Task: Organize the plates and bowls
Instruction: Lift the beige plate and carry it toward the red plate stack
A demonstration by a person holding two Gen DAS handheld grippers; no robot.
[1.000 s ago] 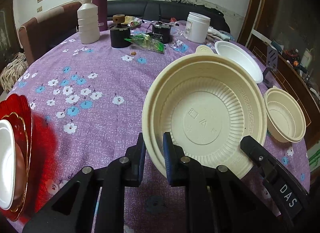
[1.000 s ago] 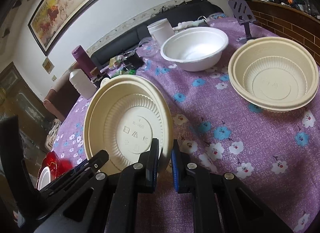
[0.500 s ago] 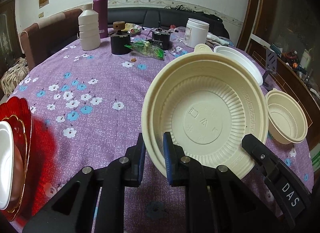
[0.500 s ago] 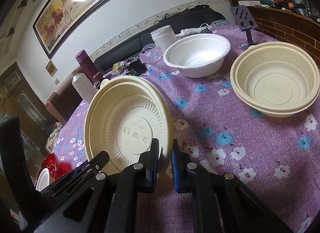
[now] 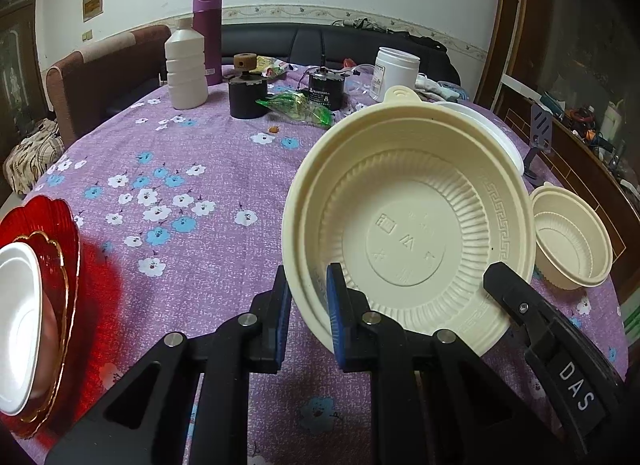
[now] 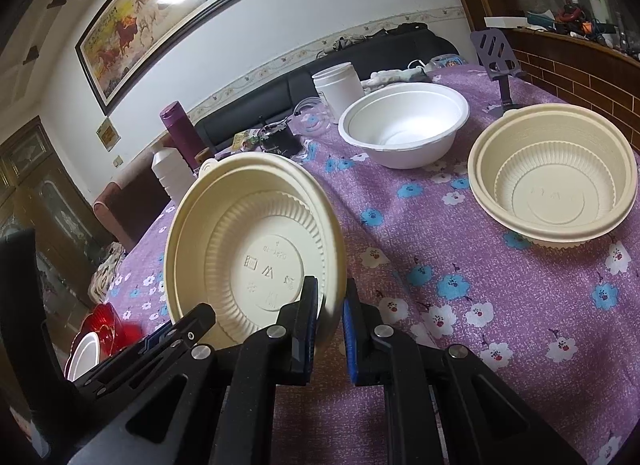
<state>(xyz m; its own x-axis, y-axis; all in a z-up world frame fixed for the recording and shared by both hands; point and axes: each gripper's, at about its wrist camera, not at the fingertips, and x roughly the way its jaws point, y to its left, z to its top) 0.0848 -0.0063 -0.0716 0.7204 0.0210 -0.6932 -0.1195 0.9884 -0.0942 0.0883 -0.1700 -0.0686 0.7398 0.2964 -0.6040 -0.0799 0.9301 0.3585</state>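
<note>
Both tongs had carried the cream bowl [image 5: 408, 225] higher off the tabletop [image 5: 180, 201] over the last second, so the bottles and jar at the far edge had slid down behind its rim. The left tongs [image 5: 307, 313] pinched the bowl's near-left rim, one pad inside and one outside; the right tongs [image 6: 329, 325] pinched the opposite edge the same way. The bowl hung tilted between them, its inside facing the left camera.

The ribbed cream bowl [image 6: 554, 181] sat ahead and to the right of the right tongs, with the white bowl [image 6: 404, 123] farther ahead, beyond it. The red plate stack [image 5: 36, 305] lay well to the left of the left tongs.

Held only by thin, flexible rim, the bowl could probably buckle or twist out if the two tongs drifted apart or turned unevenly. Released from that height, it would likely have bounced rather than nested.
</note>
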